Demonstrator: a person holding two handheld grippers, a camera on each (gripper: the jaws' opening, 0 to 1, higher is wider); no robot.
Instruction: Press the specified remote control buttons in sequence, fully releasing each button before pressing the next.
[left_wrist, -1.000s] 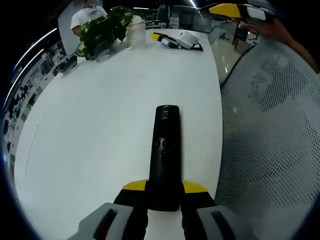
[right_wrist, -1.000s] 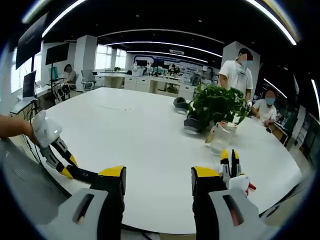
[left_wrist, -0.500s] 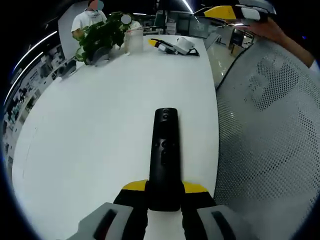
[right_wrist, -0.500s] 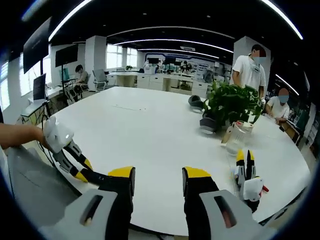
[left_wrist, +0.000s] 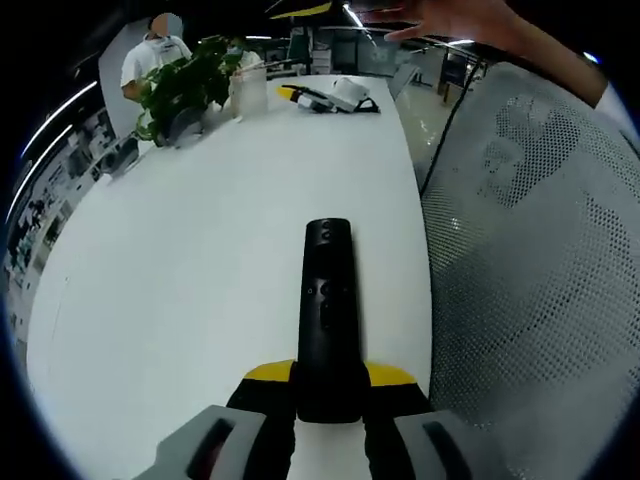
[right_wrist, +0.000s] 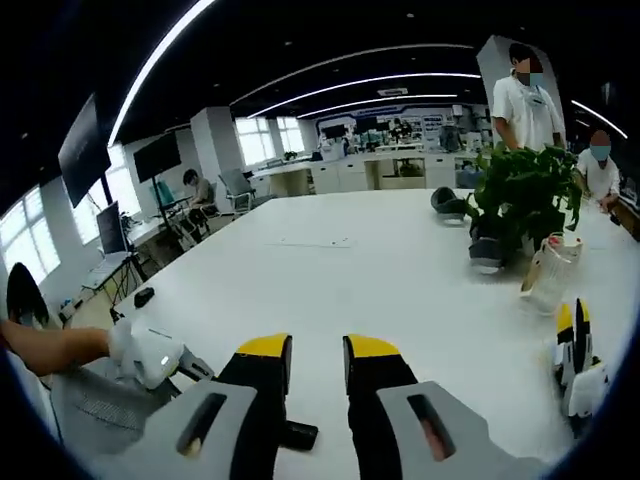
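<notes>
From the left gripper view I have the left gripper (left_wrist: 328, 385) with its two yellow-tipped fingers (left_wrist: 268, 372) clamped on the near end of one black remote control (left_wrist: 326, 312), which points straight ahead over the white worktop (left_wrist: 180, 260) with its buttons facing up. I count one round button near its far end and a small cluster around the middle, too small for me to tell apart. To the right of the worktop edge sits one grey mesh chair back (left_wrist: 530, 260), and above it one bare hand (left_wrist: 455, 18) reaches in from the top. At the far end of the worktop I see one potted plant (left_wrist: 185, 85), one clear jug (left_wrist: 248, 90) just beside it, and one spare yellow and white gripper (left_wrist: 325, 96) lying flat. In the right gripper view the right gripper (right_wrist: 315, 352) has its two fingers (right_wrist: 366, 352) close together with a narrow gap between them and nothing held. Below and to the left I can see the left gripper's white body, a forearm (right_wrist: 50, 348) behind it, and the dark tip of the remote control poking out under the right gripper's left finger. The plant, the jug and the spare gripper show at the right side, and I count four people farther back in the office.
</notes>
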